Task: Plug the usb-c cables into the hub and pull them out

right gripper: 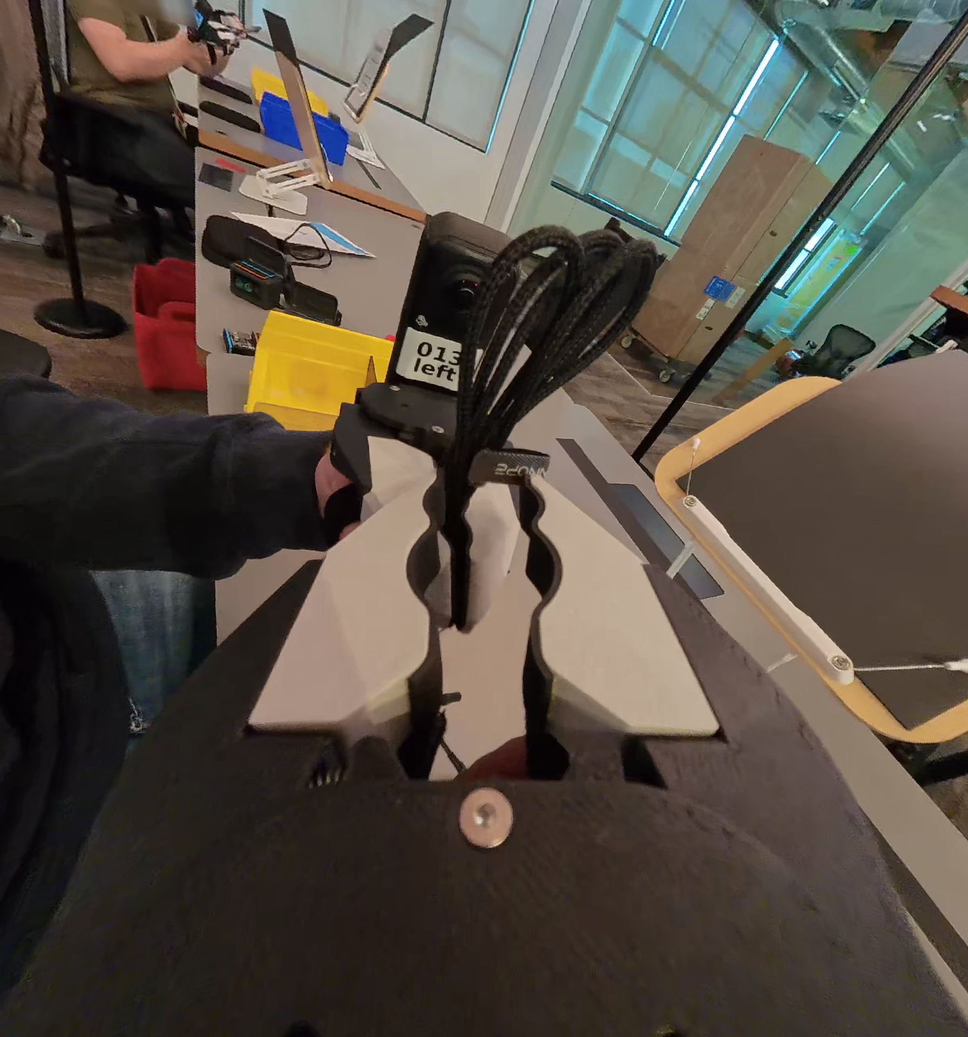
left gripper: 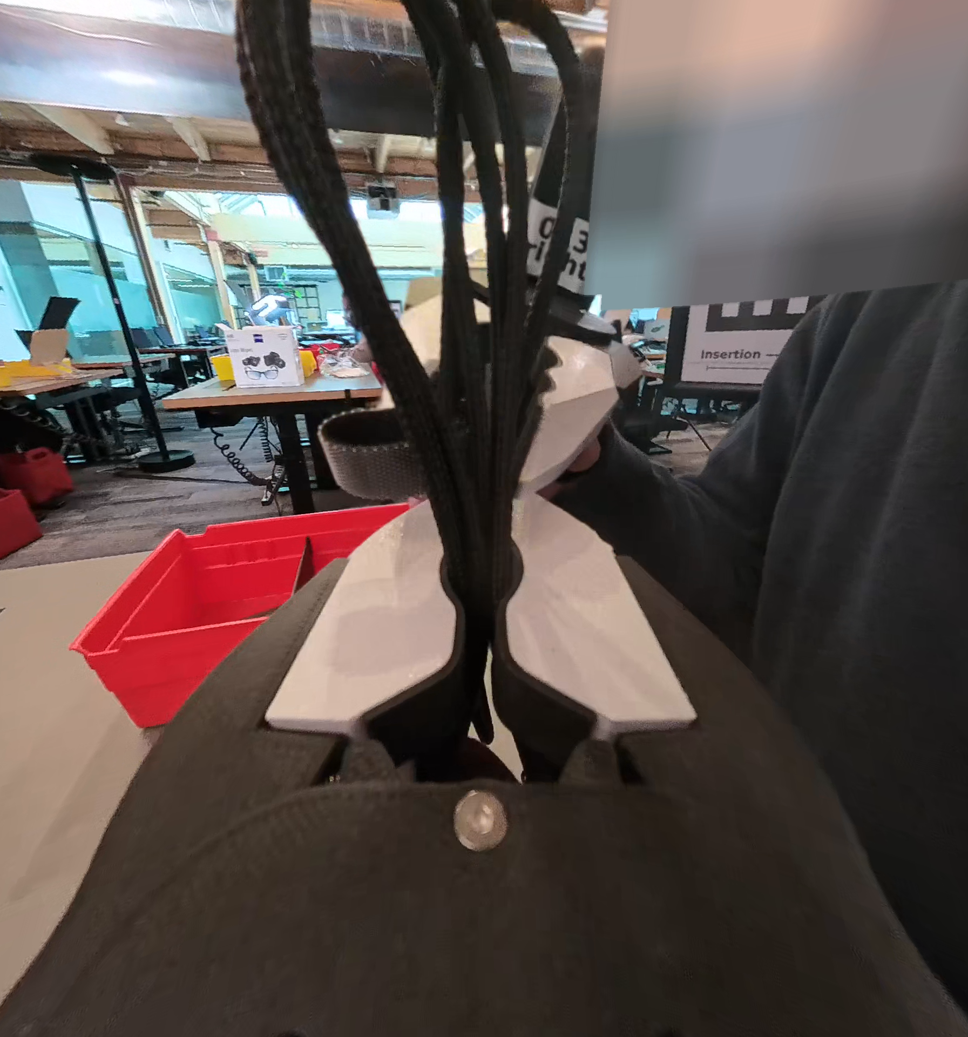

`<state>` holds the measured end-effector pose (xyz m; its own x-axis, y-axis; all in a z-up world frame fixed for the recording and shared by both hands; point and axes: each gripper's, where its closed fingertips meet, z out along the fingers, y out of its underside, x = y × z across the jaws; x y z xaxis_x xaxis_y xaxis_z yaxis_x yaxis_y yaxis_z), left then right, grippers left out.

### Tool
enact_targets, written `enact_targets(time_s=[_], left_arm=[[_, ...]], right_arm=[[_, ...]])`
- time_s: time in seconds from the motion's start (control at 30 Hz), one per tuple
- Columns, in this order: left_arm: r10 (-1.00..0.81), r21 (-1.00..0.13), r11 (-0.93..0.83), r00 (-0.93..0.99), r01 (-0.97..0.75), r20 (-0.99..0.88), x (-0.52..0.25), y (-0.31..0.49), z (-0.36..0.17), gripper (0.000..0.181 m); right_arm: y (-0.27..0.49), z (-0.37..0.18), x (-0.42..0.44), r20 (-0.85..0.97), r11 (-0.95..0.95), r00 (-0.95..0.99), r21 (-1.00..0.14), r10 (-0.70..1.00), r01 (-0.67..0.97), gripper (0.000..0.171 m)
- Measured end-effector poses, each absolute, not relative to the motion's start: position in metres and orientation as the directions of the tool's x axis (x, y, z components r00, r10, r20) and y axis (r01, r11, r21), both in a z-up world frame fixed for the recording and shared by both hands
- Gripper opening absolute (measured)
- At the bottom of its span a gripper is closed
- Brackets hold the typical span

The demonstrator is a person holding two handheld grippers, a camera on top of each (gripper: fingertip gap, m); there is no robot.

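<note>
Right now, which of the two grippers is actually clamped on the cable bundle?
The left gripper: its fingers are pressed onto the black braided cable bundle. The right gripper stands open, its fingers apart around the bundle without pinching it.

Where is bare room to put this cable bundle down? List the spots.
Bare tabletop lies left of the red bin and in front of it. Crowded: the left gripper clamps the cable bundle, with the open right gripper around it.
</note>
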<state>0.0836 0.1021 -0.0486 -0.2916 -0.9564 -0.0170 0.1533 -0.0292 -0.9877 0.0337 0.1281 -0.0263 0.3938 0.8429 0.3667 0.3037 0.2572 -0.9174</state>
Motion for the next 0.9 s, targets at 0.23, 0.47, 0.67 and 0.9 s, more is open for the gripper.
enact_targets(time_s=[0.23, 0.47, 0.67, 0.9], left_arm=[[-0.918, -0.983, -0.022, -0.392, 0.184, -0.053, 0.076, 0.082, -0.043, 0.003], [-0.882, -0.974, -0.077, -0.471, 0.213, -0.034, 0.075, 0.072, -0.040, 0.003], [-0.842, -0.974, -0.099, -0.538, 0.203, -0.026, 0.073, 0.059, -0.041, 0.002], [-0.804, -0.970, -0.154, -0.595, 0.188, 0.012, 0.075, 0.051, -0.042, 0.002]], right_arm=[[0.110, -0.018, 0.030, 0.336, 0.278, 0.317, -0.936, 0.887, 0.214, 0.019], [0.102, -0.015, 0.031, 0.473, 0.391, 0.308, -0.873, 0.825, 0.292, 0.013], [0.092, -0.005, 0.041, 0.565, 0.494, 0.293, -0.822, 0.771, 0.284, 0.016], [0.096, -0.016, 0.037, 0.890, 0.683, 0.166, -0.435, 0.424, 0.586, 0.017]])
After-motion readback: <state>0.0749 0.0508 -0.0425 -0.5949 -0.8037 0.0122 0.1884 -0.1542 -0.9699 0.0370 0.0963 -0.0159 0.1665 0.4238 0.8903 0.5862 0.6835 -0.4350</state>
